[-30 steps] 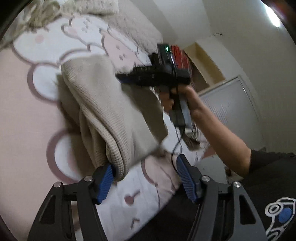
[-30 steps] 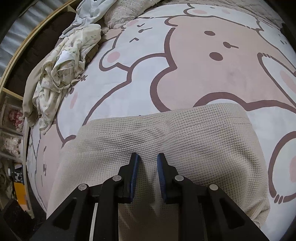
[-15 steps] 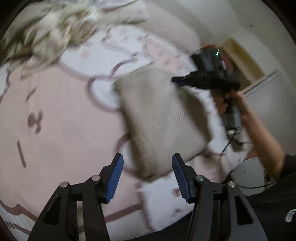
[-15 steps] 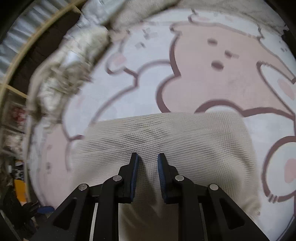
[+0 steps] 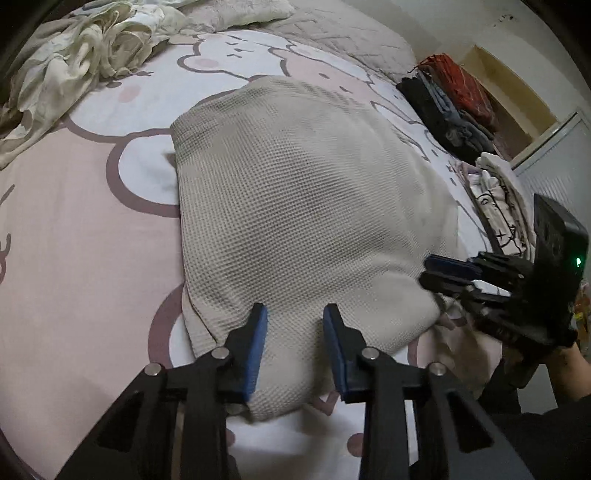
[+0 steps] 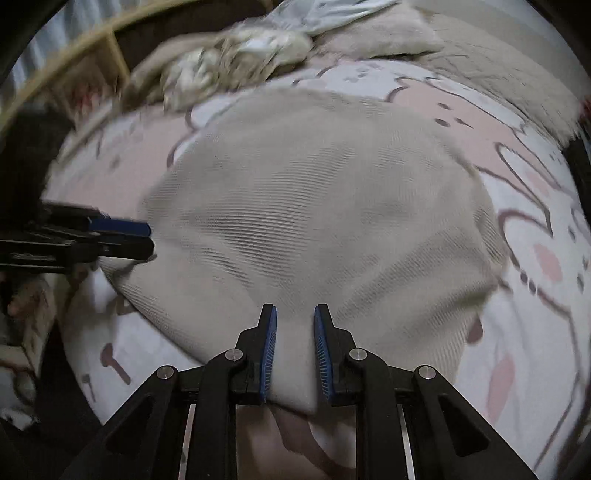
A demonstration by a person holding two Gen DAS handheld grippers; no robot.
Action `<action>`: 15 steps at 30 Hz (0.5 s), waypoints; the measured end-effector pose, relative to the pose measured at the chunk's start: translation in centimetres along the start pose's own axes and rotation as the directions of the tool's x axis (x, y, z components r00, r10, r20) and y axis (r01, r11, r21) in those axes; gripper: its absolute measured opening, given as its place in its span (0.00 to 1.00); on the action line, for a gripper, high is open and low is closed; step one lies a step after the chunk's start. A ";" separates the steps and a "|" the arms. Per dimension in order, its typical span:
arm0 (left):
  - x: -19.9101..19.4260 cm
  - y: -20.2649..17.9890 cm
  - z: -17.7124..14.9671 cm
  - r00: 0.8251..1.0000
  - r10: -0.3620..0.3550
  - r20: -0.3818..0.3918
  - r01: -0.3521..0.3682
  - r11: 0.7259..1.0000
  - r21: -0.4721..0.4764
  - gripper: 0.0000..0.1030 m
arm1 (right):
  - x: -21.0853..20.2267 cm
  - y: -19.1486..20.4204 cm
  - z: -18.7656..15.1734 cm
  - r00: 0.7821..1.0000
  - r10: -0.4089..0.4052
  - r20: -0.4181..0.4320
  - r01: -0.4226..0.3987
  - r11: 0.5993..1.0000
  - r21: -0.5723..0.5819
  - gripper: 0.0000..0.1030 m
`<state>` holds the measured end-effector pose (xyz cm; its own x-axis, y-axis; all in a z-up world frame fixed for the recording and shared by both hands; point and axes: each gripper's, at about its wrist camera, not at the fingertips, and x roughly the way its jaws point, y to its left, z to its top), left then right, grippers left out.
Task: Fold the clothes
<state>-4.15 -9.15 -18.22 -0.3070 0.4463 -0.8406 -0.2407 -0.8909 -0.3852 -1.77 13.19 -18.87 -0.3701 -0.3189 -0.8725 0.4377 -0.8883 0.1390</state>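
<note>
A beige waffle-knit garment [image 5: 303,206] lies folded on the pink cartoon-print bedsheet [image 5: 74,229]; it also fills the right wrist view [image 6: 317,206]. My left gripper [image 5: 293,317] straddles the garment's near edge, jaws partly apart with cloth between them. My right gripper [image 6: 294,318] has its jaws narrowly apart with the garment's near edge bunched between them. It shows side-on at the garment's right corner in the left wrist view [image 5: 439,275]. The left gripper shows at the garment's left edge in the right wrist view [image 6: 144,240].
A crumpled pale floral cloth [image 5: 74,62] lies at the far left of the bed. Stacks of folded clothes, dark, grey and red [image 5: 450,96] and white [image 5: 498,199], sit along the right side. A grey quilt [image 5: 343,33] lies at the head.
The left gripper has swung down onto the garment's near edge and narrowed its jaws. The right gripper has lowered the garment flat onto the bed, and its jaws have widened a little.
</note>
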 end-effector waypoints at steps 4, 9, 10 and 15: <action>0.3 -0.1 -0.1 1.000 0.018 0.006 -0.019 0.999 0.039 0.30 | -1.2 -3.9 -1.4 1.000 0.028 -0.011 -0.026 0.993 0.118 0.18; -0.5 -1.1 0.6 0.998 0.060 0.005 -0.060 0.997 0.041 0.30 | -1.4 -5.2 -2.5 1.000 0.024 -0.012 -0.022 0.989 0.143 0.17; -1.1 -1.4 1.2 0.997 0.071 0.024 -0.072 0.997 0.039 0.30 | -1.2 -4.9 -2.6 1.000 0.011 -0.013 -0.009 0.990 0.141 0.17; -1.1 -2.1 5.5 0.997 0.052 0.064 -0.054 0.998 0.025 0.31 | -0.9 -5.2 -3.0 1.000 0.017 0.010 -0.018 0.980 0.198 0.17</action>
<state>-8.41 -7.31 -14.42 -0.3774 0.4035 -0.8335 -0.2469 -0.9113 -0.3294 -1.23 19.05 -20.20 -0.3713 -0.3371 -0.8652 0.2733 -0.9302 0.2451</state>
